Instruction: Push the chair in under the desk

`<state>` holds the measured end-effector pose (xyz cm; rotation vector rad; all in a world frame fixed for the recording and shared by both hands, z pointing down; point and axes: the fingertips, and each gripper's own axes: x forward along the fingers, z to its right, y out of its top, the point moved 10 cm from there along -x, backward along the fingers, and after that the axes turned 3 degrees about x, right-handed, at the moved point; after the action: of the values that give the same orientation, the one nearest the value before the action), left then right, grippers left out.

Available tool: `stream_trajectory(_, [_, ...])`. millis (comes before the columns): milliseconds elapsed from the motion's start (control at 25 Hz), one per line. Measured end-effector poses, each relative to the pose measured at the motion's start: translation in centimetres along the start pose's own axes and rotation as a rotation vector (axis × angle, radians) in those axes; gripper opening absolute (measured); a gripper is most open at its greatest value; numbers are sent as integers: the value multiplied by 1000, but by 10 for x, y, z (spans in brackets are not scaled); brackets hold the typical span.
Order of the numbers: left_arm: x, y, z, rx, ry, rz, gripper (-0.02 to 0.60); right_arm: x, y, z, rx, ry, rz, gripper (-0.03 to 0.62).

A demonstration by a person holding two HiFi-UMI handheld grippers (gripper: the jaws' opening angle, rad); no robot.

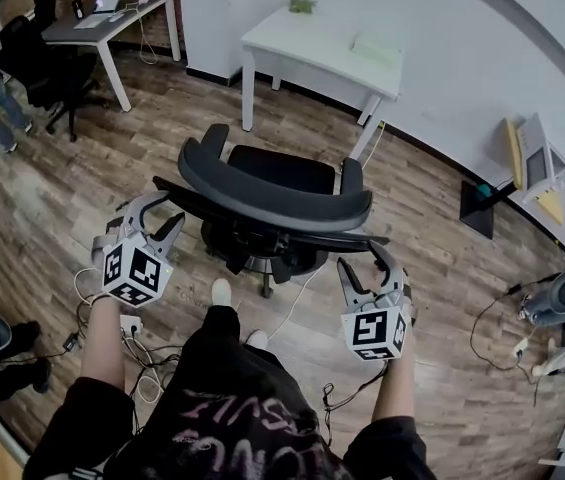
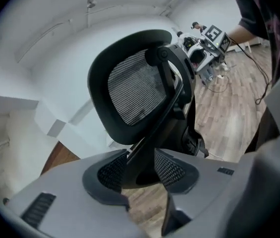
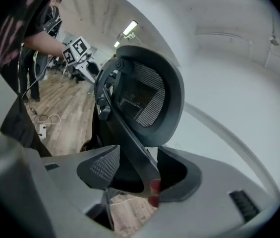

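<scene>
Loosely straddles the rear frame bars (image 2: 145, 155) of the black mesh office chair (image 1: 272, 203) with left gripper (image 1: 160, 213) and right gripper (image 1: 367, 265), jaws apart, nothing clamped. Leaves it at twelve o'clock, well short of the white rectangular desk (image 1: 302, 43) beyond. Risks slipping off, or swivelling it askew, under uneven pushing.

The head view looks steeply down from above and behind the chair (image 1: 272, 198), with the desk (image 1: 302, 40) beyond it. The left gripper view and the right gripper view sit close against the chair's backrest (image 2: 135, 88), facing it from opposite sides. Each catches the other's marker cube (image 3: 78, 48) across it.
</scene>
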<state>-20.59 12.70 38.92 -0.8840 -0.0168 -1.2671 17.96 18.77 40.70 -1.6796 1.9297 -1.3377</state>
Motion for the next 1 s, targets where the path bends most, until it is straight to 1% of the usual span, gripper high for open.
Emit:
stream_trajectory(80, [5,0,2,53,-8,-25,197,3,-1,-2,-71,5,-35,242])
stream_trajectory(160, [9,0,3,91,-17,-42,207,5,-2,-4,-123,5,-60,245])
stream_trajectory(320, [16,-1,3,140,-40,-60,227,7,-2,-2,-164,6,-87,245])
stream_trajectory(480, [23,2,1,186,-60,-71,236,12,-3,2,-235,25,-123,245])
stream_trajectory(840, [37,1,-4,210,-93,-83,239,27,0,10,-300,50,-155,245])
stream_trajectory(1000, [42,0,-5,218,-111,-83,241,30,1,12,-292,70,-160,245])
